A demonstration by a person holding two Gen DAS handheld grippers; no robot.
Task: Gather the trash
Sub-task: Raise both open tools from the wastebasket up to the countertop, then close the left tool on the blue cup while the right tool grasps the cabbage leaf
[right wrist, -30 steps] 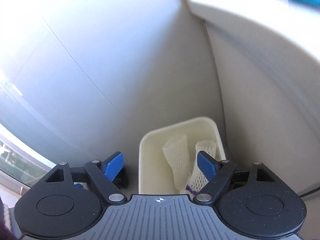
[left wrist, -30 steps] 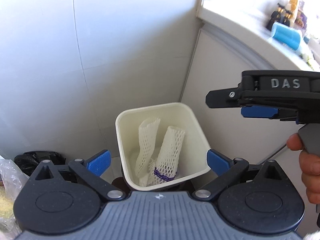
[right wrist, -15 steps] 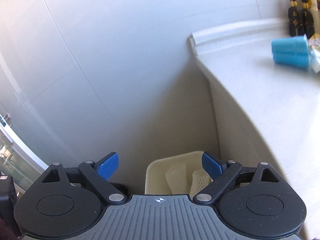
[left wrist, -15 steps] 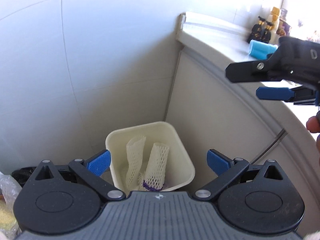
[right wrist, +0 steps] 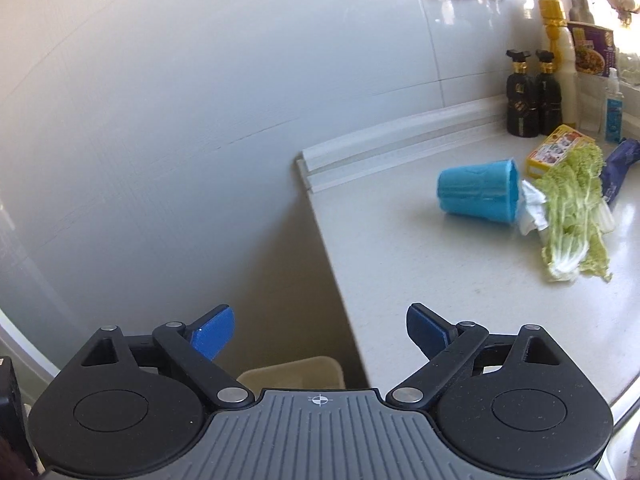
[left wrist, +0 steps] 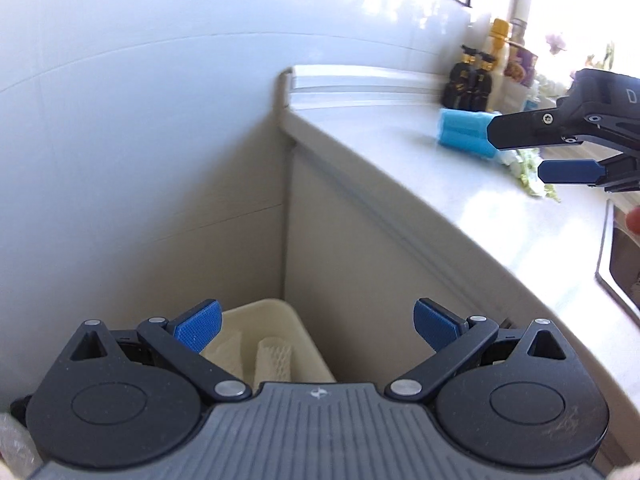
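Both tongs wide, empty; blue cup (right wrist: 478, 190) lying mid-right on worktop (right wrist: 440, 280), likely to roll if nudged.

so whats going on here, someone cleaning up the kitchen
Yes, trash collection. Both the left gripper and right gripper are open and empty. The cream bin on the floor holds foam fruit nets. On the counter lie a tipped blue cup, crumpled tissue and cabbage leaves.
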